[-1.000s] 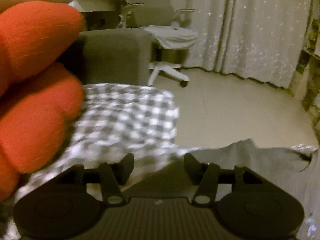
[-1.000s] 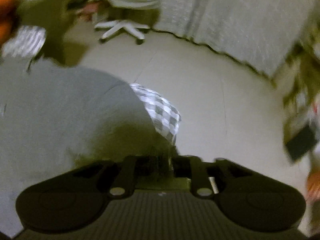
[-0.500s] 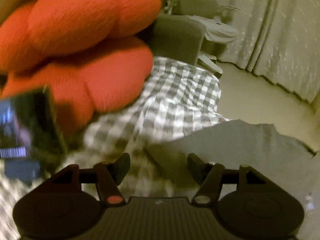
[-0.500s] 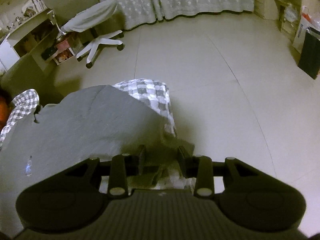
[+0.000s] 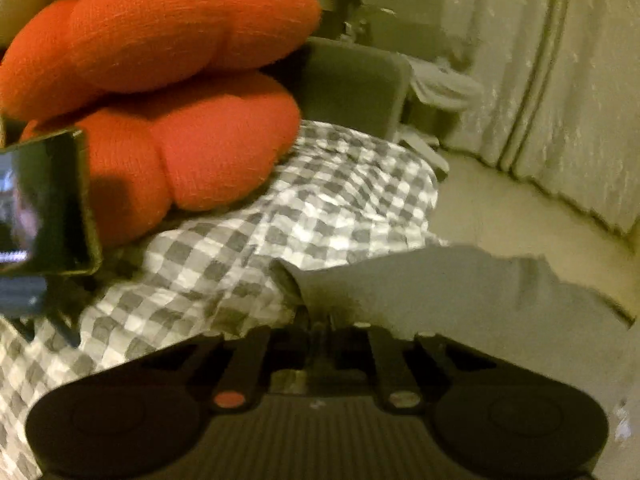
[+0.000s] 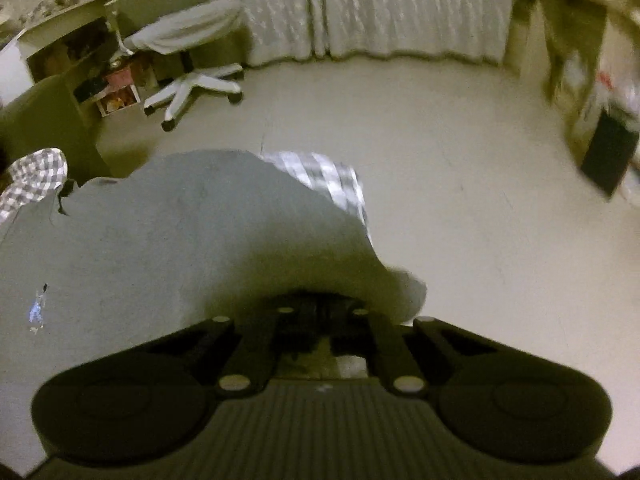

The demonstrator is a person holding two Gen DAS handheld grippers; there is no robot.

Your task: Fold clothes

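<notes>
Gripping the near edge of a grey garment (image 5: pixel 460 292), the left gripper (image 5: pixel 320 330) has its jaws drawn together at six o'clock in its own view, with the cloth's hem pinched between them; the log's closing motion ends here with fabric caught. Likewise the right gripper (image 6: pixel 318 312) sits clamped on the same grey garment (image 6: pixel 180 240), whose dull cloth spreads up and toward nine o'clock from the fingers. Beneath the garment lies a checked grey-and-white cloth (image 5: pixel 304 208), showing at ten to twelve o'clock in the left view and peeking out past the garment's far edge in the right view (image 6: pixel 328 176). An orange cushion (image 5: pixel 160 80) bulges in at ten o'clock, close to the left camera. Farther off stand a white office chair (image 6: pixel 192 76) at eleven o'clock, pale floor (image 6: pixel 440 160), and patterned curtains (image 6: pixel 380 8) along the back.
</notes>
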